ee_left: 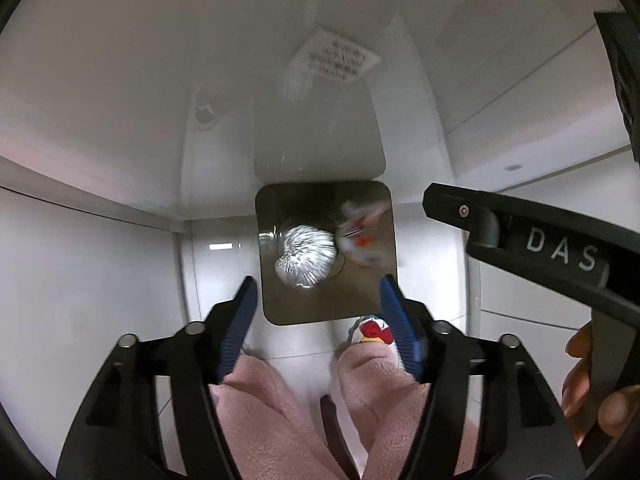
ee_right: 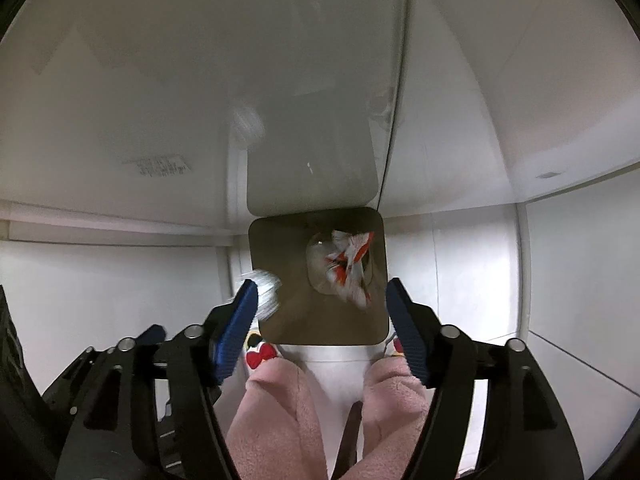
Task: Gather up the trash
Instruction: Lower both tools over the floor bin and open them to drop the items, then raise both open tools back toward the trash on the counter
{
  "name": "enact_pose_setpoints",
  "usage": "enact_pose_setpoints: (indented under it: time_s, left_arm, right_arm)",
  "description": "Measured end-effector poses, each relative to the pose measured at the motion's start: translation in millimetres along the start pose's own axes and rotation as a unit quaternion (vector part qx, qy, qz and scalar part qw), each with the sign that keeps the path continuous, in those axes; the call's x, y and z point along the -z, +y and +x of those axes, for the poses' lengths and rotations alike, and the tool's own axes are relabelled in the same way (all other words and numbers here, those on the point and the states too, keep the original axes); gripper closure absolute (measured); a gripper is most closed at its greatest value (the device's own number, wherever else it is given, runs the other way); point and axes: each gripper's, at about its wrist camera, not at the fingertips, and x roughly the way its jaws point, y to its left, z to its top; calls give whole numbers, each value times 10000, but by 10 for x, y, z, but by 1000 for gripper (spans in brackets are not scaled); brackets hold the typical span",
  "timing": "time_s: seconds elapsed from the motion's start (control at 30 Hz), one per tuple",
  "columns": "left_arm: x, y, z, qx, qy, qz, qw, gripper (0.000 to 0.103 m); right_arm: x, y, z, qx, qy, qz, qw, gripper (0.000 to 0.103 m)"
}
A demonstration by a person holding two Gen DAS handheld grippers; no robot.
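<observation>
Two pieces of trash are being dropped into a square bin (ee_left: 326, 304) on a white floor. The left gripper (ee_left: 318, 300) and right gripper (ee_right: 320, 304) are both being held above the opening with jaws spread wide and nothing gripped. A crumpled foil ball (ee_left: 306, 258) and a red-and-white wrapper (ee_right: 348, 268) are blurred, seemingly falling inside the bin. In the right wrist view the foil is showing at the rim's left edge, so it is being judged at risk of glancing off and landing on the floor beside pink slippers (ee_right: 276, 412).
</observation>
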Motion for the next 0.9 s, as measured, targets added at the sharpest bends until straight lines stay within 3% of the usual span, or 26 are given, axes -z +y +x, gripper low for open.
enact_pose_setpoints:
  time_s: [0.07,0.2,0.37,0.6,0.9]
  left_arm:
    - [-14,4,-79,-9,-38,-8,10000,36]
    - [-16,35,-468,-33,-273,-80,9996,24]
    - [-25,45,-1080,-109,-805,-4,9967,10]
    - [-87,-39,-2079,-185,-1522,115,9881,8]
    - [-221,-140,-3035,-427,-2188,96,9748,8]
  right_arm:
    - [-10,-11,-53,22,-48,13,10000,35]
    - [-32,-27,-350,196,-265,30,9995,20]
    - [8,-6,-1041,459,-720,-124,9963,4]
    - [17,80,-2023,323,-1346,-276,9900,4]
    - [-24,428,-3125,586,-2285,-623,9698,4]
